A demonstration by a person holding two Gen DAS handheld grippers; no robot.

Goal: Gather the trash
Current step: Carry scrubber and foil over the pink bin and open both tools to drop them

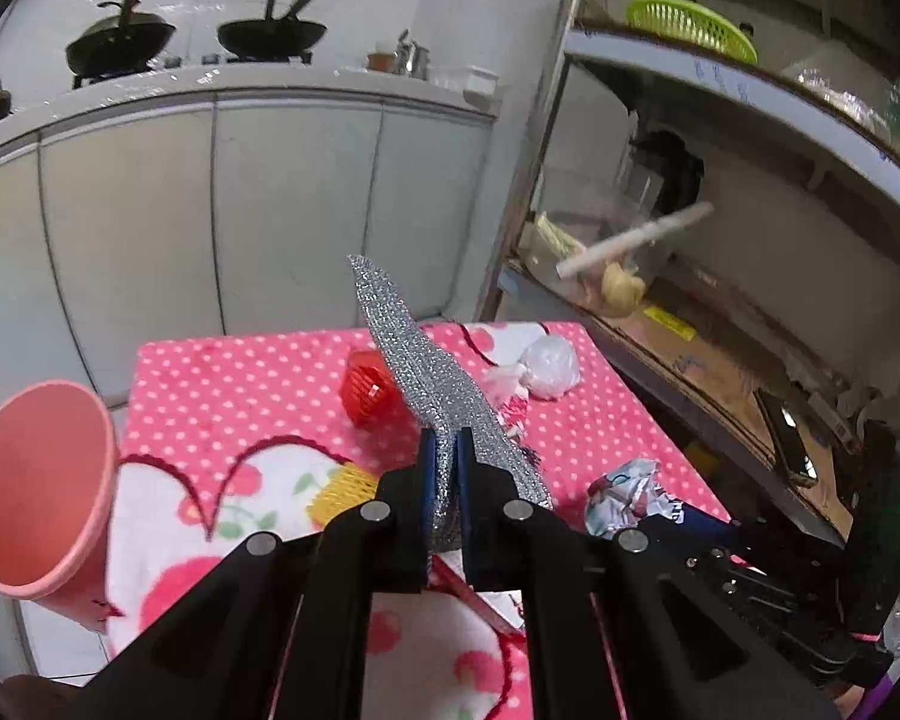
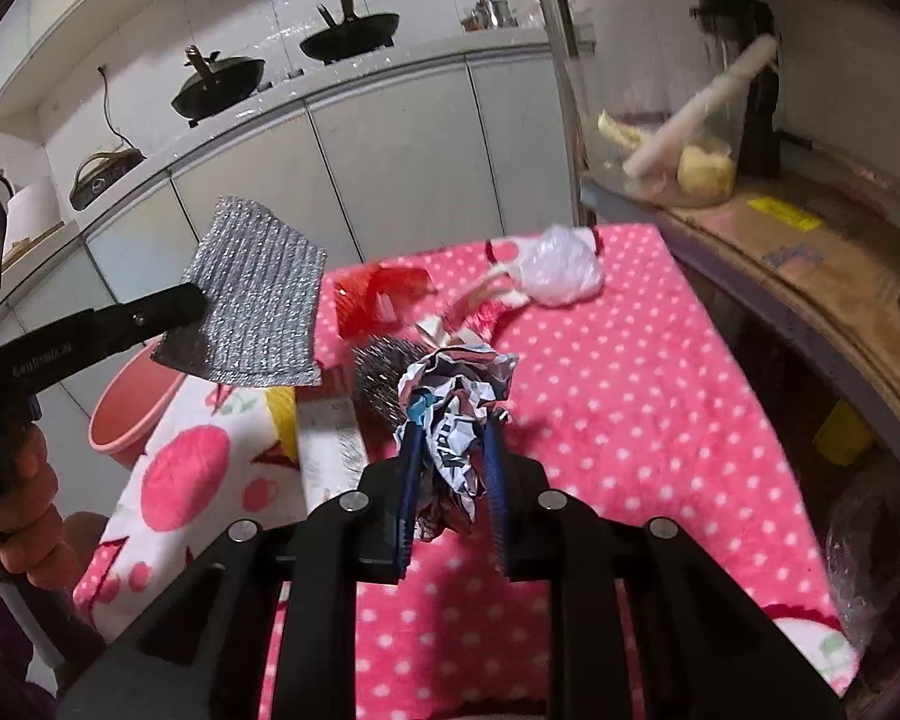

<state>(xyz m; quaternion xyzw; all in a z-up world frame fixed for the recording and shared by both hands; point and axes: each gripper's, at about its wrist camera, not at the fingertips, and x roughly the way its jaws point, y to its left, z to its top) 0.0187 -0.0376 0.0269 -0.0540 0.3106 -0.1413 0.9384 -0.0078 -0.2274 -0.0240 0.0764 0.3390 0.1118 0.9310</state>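
Note:
My left gripper (image 1: 447, 441) is shut on a silver glittery sheet (image 1: 432, 384), which stands edge-on above the table; from the right wrist view the sheet (image 2: 252, 312) hangs flat in the air at the left. My right gripper (image 2: 453, 426) is shut on a crumpled printed wrapper (image 2: 459, 414), lifted off the pink dotted cloth (image 2: 630, 420). On the cloth lie a red net (image 2: 378, 300), a white knotted plastic bag (image 2: 561, 267), a bristly metal scourer (image 2: 381, 372) and a yellow net (image 1: 336, 492). A pink bin (image 1: 36, 492) stands beside the table at the left.
A wooden shelf (image 1: 720, 372) runs along the right edge of the table, with a phone (image 1: 789, 444) on it and a clear tub (image 2: 660, 138) at its far end. White cabinets (image 1: 294, 198) with woks on top close the back. A hand (image 2: 24, 510) grips the left tool.

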